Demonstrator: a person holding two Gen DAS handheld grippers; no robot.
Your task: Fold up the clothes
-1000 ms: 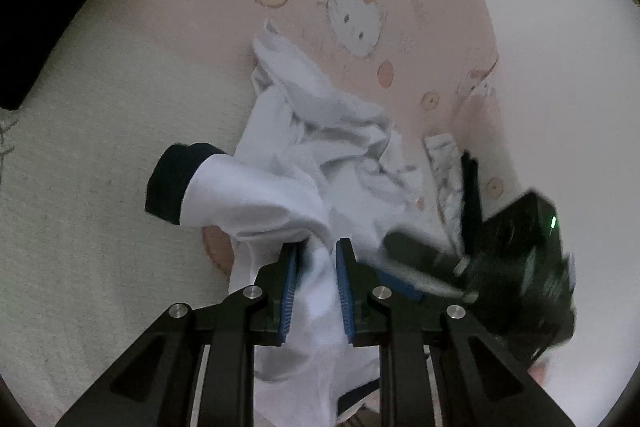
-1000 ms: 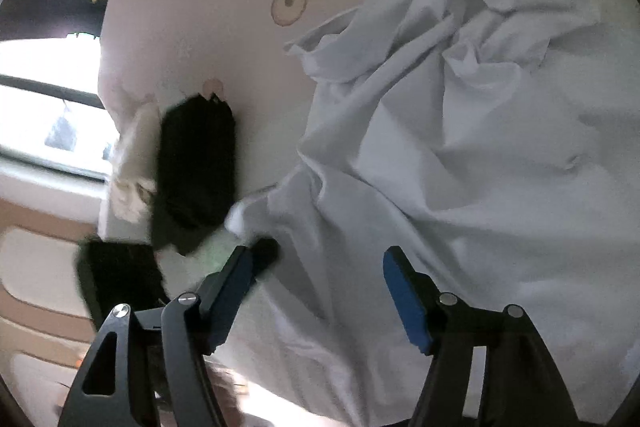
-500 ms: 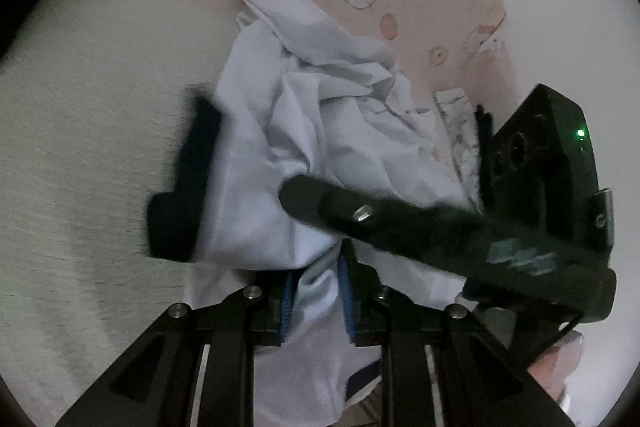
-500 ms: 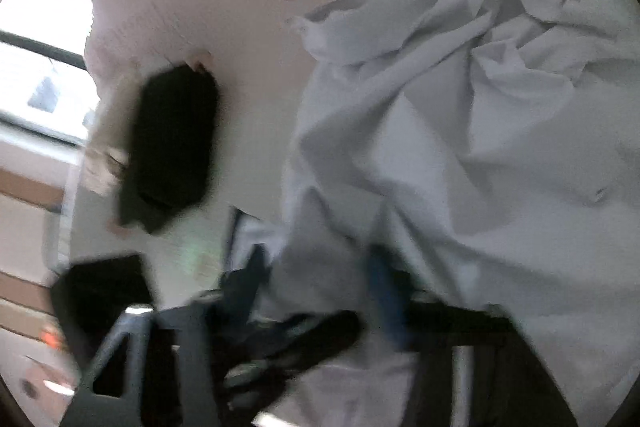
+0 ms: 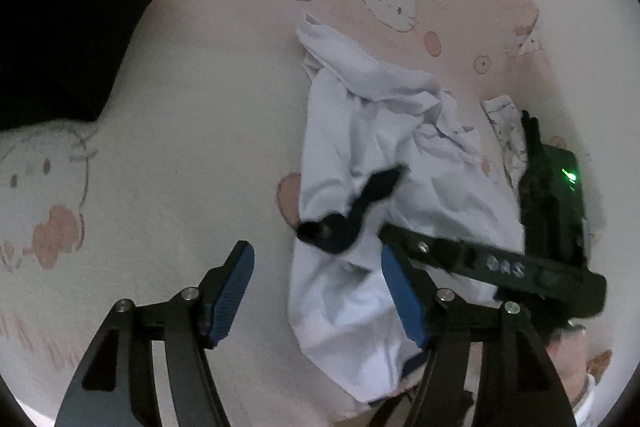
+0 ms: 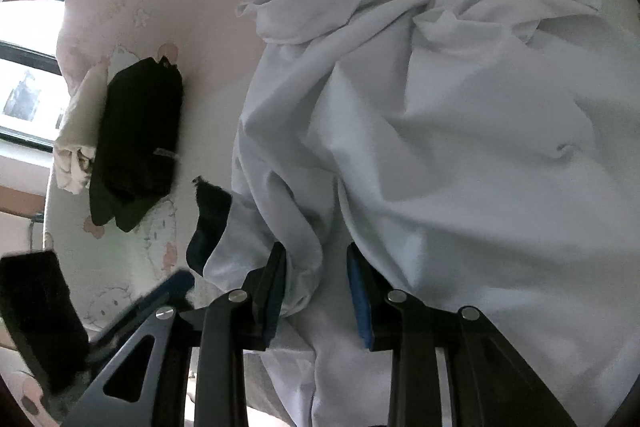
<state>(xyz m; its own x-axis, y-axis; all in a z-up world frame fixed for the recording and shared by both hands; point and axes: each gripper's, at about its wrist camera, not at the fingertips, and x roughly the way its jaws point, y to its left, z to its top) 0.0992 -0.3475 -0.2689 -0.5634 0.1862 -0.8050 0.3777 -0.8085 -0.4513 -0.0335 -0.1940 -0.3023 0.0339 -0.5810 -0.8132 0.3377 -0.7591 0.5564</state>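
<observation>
So the white shirt (image 6: 460, 131) is lying crumpled on the bed (image 5: 192, 107), on a pink cartoon-cat sheet, bunched into a long wrinkly heap. Its dark cuff (image 5: 352, 211) is flopped over the near part of the heap in the left wrist view.

The right tool (image 6: 316, 291) has just been closing and has a fold of the shirt's near edge sitting between its blue pads; the cloth bulges up between them, so it looks clenched on the fabric. The left tool (image 5: 320, 291) has just been opening, its jaws are spread wide. The edge of the shirt lies in the gap by the right-hand pad, but nothing is being pinched.

Further out, a folded black garment (image 6: 136, 135) sits to the left of the shirt in the right wrist view, with a pale patterned cloth (image 6: 76, 139) tucked right beside it. Another big dark cloth (image 5: 68, 23) is off at the far left corner of the left wrist view.
</observation>
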